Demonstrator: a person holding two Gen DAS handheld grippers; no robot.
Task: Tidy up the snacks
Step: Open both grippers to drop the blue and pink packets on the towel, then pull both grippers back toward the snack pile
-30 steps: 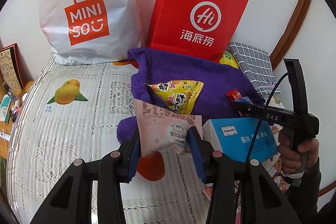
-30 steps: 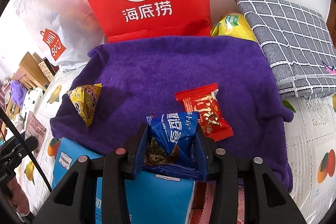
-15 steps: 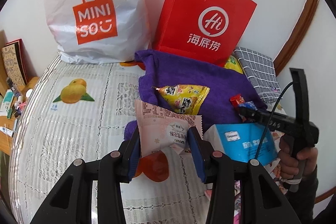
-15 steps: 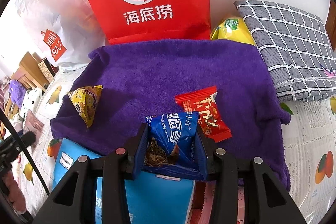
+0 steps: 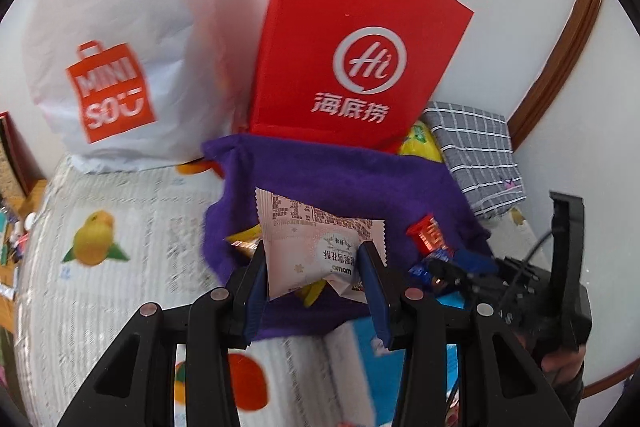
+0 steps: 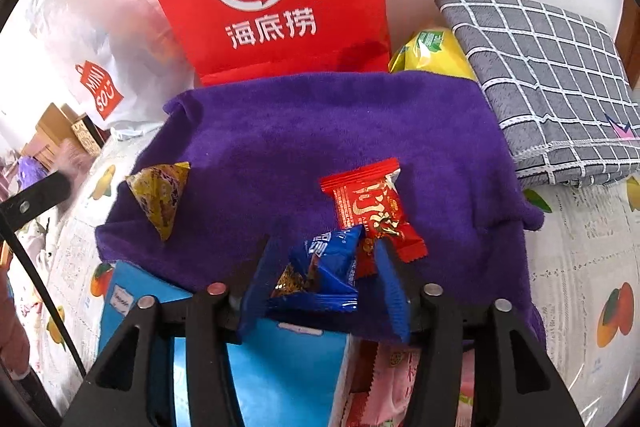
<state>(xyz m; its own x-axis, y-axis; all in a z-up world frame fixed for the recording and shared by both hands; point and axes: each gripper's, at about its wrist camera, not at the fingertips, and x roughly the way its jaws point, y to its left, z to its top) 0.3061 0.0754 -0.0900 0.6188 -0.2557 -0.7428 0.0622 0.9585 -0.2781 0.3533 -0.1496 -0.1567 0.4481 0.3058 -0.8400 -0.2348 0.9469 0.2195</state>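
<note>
Between parted fingers [image 6: 394, 291], blue packet [image 6: 320, 275]

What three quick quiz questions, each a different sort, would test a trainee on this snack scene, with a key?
1. True or false: the left gripper is clamped on the pale pink snack packet.
2. Which packet lies between the right gripper's jaws, which have just been opening? A) yellow triangular packet B) blue foil snack packet C) red candy wrapper
3. Fill in: the snacks are laid out on a ____ fleece towel.

Key
1. True; its pads press the packet's sides.
2. B, the blue foil snack packet; the pads no longer squeeze it.
3. Purple: the purple fleece towel bears the red candy wrapper and yellow triangular packet.
</note>
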